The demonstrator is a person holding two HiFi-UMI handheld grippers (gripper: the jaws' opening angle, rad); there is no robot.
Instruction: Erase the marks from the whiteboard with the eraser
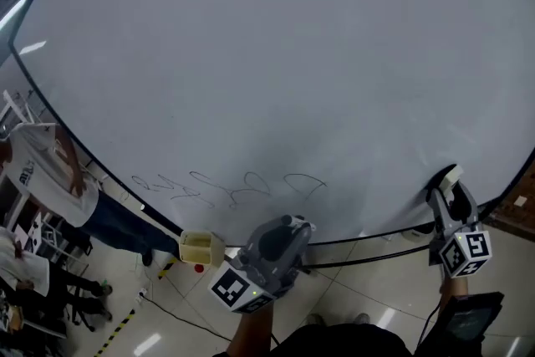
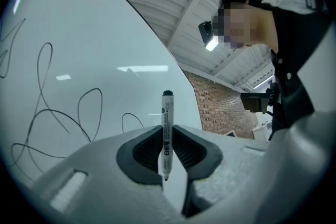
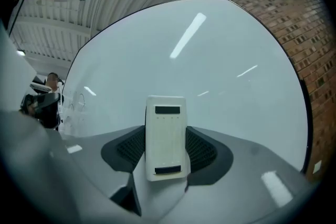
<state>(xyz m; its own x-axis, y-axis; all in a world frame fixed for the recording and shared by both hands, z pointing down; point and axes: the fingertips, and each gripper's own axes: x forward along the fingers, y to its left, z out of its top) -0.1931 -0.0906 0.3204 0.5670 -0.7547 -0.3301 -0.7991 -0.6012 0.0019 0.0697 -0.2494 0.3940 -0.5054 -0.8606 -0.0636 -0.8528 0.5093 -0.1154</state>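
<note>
A: Eraser, position and hold?

B: The eraser (image 3: 166, 136), a pale rectangular block, is clamped upright between the jaws of the right gripper (image 1: 447, 195), with a jaw pad pressed against each of its sides. In the head view it is located at the lower right of the whiteboard (image 1: 267, 54), close to the dark frame edge. Contact with the board surface cannot be settled from any view.

A: Marks?

B: Thin looping marks (image 1: 230, 186) are recorded along the board's lower edge, left of centre and well apart from the eraser. They are also seen at the left of the left gripper view.

A: Left gripper?

B: The left gripper (image 1: 294, 226) is held just below the board's lower edge, to the right of the marks. Its jaws are closed on a marker (image 2: 166, 131). The marker has a white barrel and is gripped upright, its dark end pointed away from the camera.

A: Surroundings?

B: A small pale yellow box (image 1: 199, 247) is noted below the board's edge, just left of the left gripper. A person in a white top (image 1: 46, 171) is seen at the far left. A brick wall (image 3: 310, 50) is visible beyond the board's right edge.
</note>
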